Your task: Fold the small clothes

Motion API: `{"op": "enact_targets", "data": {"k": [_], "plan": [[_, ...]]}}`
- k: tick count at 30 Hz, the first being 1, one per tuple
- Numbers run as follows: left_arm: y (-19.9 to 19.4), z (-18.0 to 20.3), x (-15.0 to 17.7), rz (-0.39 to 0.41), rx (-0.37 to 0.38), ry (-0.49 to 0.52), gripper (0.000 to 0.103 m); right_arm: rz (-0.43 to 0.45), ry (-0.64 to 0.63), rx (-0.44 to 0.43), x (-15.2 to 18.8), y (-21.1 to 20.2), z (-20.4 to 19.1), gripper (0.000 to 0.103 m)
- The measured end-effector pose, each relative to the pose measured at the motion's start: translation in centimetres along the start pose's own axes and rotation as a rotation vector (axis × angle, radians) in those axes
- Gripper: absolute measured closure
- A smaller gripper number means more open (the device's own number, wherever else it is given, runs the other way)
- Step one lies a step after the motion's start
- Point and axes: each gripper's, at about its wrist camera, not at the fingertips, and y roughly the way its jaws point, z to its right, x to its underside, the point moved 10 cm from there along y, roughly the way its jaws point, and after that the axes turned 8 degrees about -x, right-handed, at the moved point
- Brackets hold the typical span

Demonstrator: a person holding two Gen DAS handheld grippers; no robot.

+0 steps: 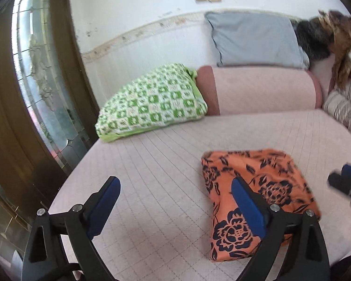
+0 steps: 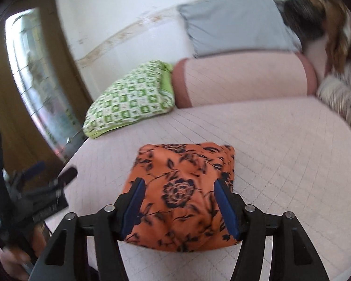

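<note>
An orange cloth with black flowers [image 1: 255,194] lies folded in a compact bundle on the pale pink quilted bed [image 1: 166,164]. My left gripper [image 1: 175,187] is open and empty, to the left of the cloth, its right finger over the cloth's left edge. In the right wrist view the cloth [image 2: 182,187] lies right in front of my right gripper [image 2: 179,187], which is open, its fingers on either side above the bundle and holding nothing. The right gripper shows blurred at the right edge of the left wrist view [image 1: 346,182]; the left gripper shows blurred at the left of the right wrist view [image 2: 35,187].
A green-and-white checked pillow [image 1: 152,103] and a pink bolster [image 1: 259,89] lie at the head of the bed, a grey pillow [image 1: 252,39] behind them. Striped bedding [image 1: 346,107] is at the right. A wooden door with glass [image 1: 35,70] stands left of the bed.
</note>
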Motion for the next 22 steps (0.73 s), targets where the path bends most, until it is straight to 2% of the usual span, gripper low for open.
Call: {"op": "enact_targets", "data": {"k": [2, 7, 15, 18, 22], "plan": [[-1.4, -0.6, -0.6, 0.016, 0.009, -0.034, 0.007, 0.012, -0.030, -0.025, -0.1, -1.2, -1.5, 0.039], [-4.1, -2.2, -2.0, 0.090, -0.046, -0.055, 0.007, 0.057, -0.016, -0.085, -0.4, -3.5, -4.0, 0.039], [-6.7, -2.6, -3.1, 0.121, 0.029, -0.069, 0.007, 0.038, -0.028, -0.091, 0.5, -4.5, -5.1, 0.039], [-7.5, -2.7, -3.5, 0.134, 0.081, -0.099, 0.007, 0.044, -0.034, -0.095, 0.6, -4.7, -5.5, 0.039], [-7.7, -3.1, -3.8, 0.148, 0.065, -0.106, 0.007, 0.048, 0.001, -0.114, 0.4, -4.6, -5.4, 0.039]]}}
